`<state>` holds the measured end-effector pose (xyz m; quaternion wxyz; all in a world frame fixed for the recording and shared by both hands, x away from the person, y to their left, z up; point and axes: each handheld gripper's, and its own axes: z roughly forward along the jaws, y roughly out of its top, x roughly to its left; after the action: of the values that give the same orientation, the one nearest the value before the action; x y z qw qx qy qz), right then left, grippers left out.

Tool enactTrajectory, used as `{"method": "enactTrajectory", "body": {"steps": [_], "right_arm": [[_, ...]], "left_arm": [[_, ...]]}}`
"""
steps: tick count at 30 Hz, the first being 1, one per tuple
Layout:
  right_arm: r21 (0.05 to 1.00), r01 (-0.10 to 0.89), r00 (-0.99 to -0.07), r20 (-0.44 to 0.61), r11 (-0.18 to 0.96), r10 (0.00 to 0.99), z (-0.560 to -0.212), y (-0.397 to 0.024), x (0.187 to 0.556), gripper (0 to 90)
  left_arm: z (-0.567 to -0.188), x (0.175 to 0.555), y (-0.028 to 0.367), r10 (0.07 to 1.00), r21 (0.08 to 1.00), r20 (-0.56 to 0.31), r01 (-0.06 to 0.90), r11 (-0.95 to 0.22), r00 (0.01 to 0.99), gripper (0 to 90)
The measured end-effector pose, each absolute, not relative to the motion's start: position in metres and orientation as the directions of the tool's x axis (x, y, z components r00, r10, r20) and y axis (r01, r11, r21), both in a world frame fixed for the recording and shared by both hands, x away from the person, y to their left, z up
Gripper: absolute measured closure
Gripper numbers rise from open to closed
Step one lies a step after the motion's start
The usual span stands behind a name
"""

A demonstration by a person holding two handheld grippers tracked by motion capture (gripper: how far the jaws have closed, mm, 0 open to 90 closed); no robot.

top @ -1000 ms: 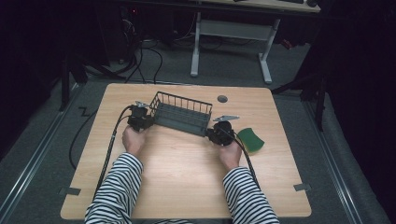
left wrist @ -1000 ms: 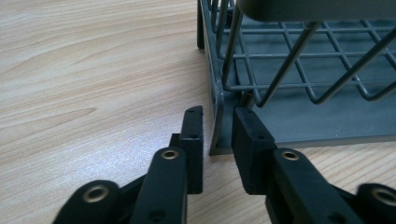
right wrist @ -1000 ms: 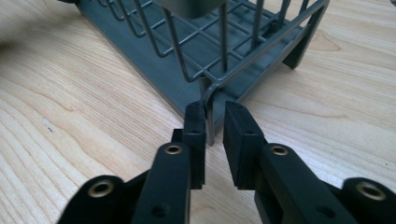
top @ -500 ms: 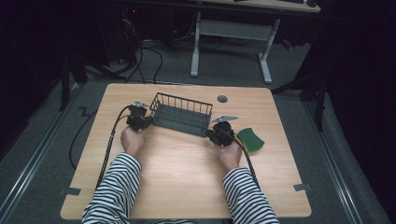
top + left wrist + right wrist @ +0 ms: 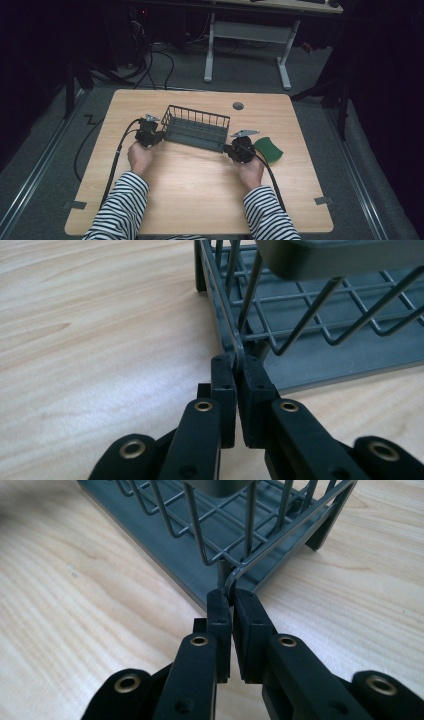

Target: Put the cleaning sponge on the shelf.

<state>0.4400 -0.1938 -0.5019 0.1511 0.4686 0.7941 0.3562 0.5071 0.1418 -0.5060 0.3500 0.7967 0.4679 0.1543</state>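
Rack [image 5: 196, 130] sits on the table [image 5: 200, 190] between both grippers: left gripper [image 5: 235, 367] clamps its corner wire, right gripper [image 5: 226, 600] clamps the opposite corner wire; sponge [image 5: 268, 148] lies just beyond the right one.

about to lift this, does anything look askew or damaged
Nothing looks damaged. The wire dish rack sits flat but slightly skewed to the table edges. The left gripper and right gripper each clamp a rim wire at opposite ends.

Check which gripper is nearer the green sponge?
Right. The right gripper grips the rack end right beside the green sponge; the left gripper grips the far end.
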Motion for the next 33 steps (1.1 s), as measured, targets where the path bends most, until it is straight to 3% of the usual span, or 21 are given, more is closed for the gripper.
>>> {"method": "enactTrajectory", "body": {"steps": [33], "right_arm": [[0.716,0.59,-0.626,0.114,0.373,0.771,-0.504,-0.203,0.333,85.6]], "left_arm": [[-0.508,0.387,0.151,0.833,0.715,-0.08,0.614,-0.334,0.547,86.5]]}}
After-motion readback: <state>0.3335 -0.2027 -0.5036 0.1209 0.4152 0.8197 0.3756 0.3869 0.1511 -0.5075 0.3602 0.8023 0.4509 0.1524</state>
